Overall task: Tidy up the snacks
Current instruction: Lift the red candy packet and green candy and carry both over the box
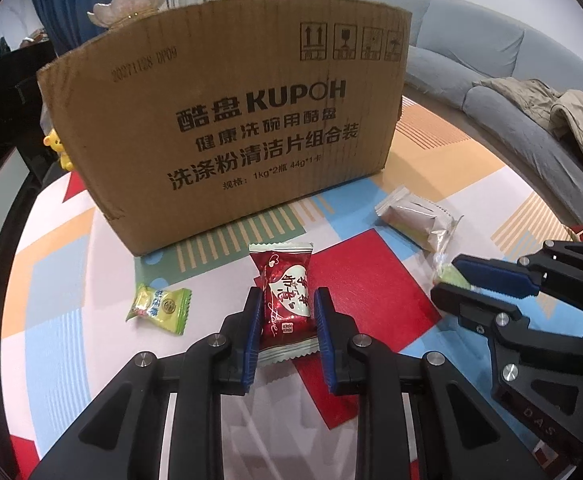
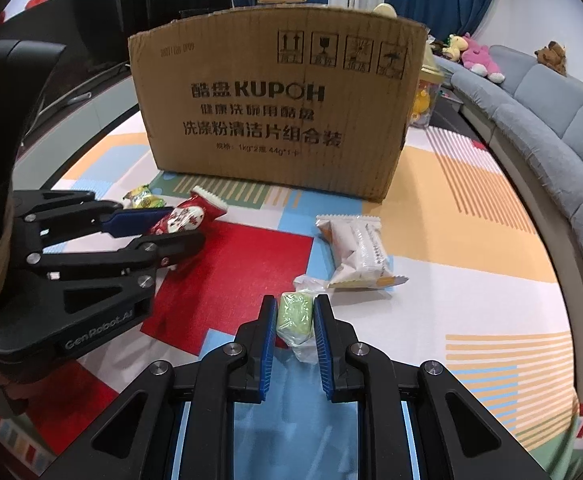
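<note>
Left gripper (image 1: 285, 312): its two blue pads squeeze the red candy (image 1: 287, 300), lying on the mat (image 1: 371, 280)
Right gripper (image 2: 294, 316): pressed tight on the green sweet (image 2: 294, 316) in its clear wrap
Red candy: shiny red with a white heart, its long side points to 12 o'clock
Box (image 1: 227, 120): at 12 o'clock from both tools, just past the candy, open at the top I think; both must go up and over
Still loose: yellow-green candy (image 1: 159, 307) at 10 o'clock, white packet (image 2: 357, 252) at 1 o'clock
</note>
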`<action>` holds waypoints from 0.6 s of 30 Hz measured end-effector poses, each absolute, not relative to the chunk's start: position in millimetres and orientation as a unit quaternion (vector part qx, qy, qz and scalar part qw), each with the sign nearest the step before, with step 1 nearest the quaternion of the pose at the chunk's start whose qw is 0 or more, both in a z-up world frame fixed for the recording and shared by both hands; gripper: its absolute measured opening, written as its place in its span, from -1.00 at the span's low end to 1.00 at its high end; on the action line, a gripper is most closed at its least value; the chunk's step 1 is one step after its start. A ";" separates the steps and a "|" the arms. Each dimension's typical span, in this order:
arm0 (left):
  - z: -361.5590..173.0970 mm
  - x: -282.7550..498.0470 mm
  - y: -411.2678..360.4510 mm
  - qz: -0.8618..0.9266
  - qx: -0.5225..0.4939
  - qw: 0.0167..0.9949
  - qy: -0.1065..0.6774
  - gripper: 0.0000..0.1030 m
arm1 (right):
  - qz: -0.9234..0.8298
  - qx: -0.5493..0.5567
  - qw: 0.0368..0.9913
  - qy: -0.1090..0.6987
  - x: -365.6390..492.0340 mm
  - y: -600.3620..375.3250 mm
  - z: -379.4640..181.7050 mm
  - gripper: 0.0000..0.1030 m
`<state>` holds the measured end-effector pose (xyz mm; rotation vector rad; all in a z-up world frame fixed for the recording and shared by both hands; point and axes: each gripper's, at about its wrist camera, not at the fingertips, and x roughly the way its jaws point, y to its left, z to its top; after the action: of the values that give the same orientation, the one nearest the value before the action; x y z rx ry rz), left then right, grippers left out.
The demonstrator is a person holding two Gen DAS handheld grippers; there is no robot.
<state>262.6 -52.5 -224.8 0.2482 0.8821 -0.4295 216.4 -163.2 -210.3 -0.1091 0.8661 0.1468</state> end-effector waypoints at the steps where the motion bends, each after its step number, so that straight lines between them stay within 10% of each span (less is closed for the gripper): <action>1: -223.3 261.1 -52.6 -0.204 0.120 0.875 0.422 -0.50 | 0.070 -0.052 0.904 0.418 216.0 -164.1 -208.9 -0.61; 18: -191.9 228.6 -53.0 -0.175 0.120 0.891 0.402 -0.50 | 0.063 -0.057 0.923 0.375 196.3 -171.0 -176.5 -0.61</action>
<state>228.6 -53.0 -191.9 0.2497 0.8346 -0.3633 196.3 -171.0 -176.5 -0.1175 0.7703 0.1285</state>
